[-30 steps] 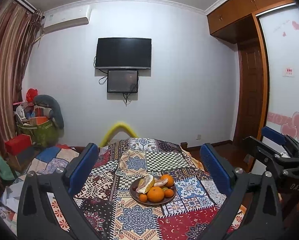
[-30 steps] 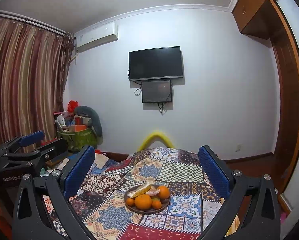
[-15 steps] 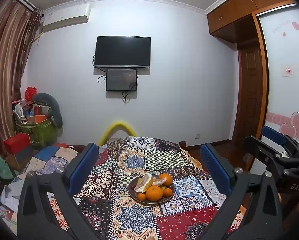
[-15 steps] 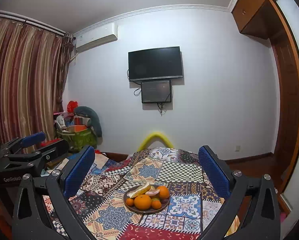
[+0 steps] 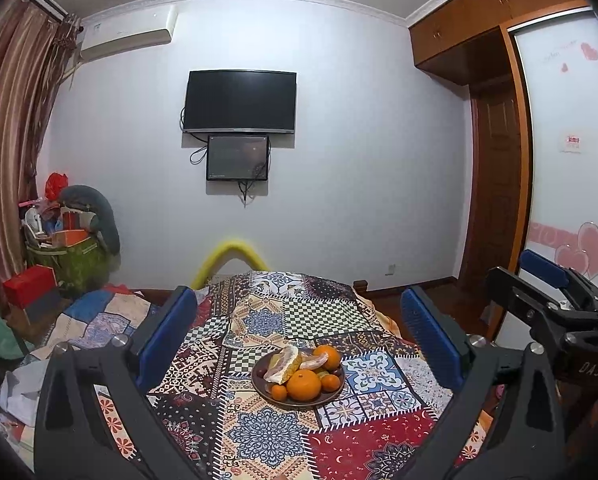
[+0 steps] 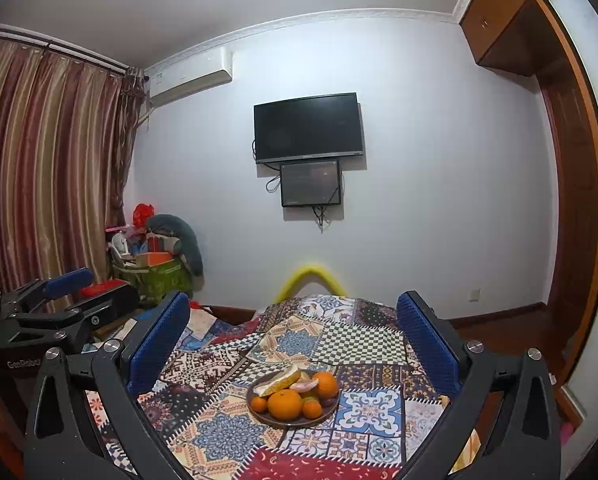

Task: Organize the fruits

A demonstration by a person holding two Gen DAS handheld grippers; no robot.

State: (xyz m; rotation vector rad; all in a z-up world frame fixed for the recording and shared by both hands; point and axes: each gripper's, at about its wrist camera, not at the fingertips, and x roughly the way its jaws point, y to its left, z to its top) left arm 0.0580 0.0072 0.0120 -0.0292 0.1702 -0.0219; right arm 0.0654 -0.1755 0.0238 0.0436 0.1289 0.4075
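On the patchwork-covered table, the brown plate holds fruit centrally, the firm large orange at its six o'clock best pinched across its middle by the left gripper or right gripper, both splayed empty.

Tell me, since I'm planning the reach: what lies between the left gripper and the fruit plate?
Only bare patchwork cloth. In the left wrist view the left gripper, open, frames the plate with nothing else in the way.
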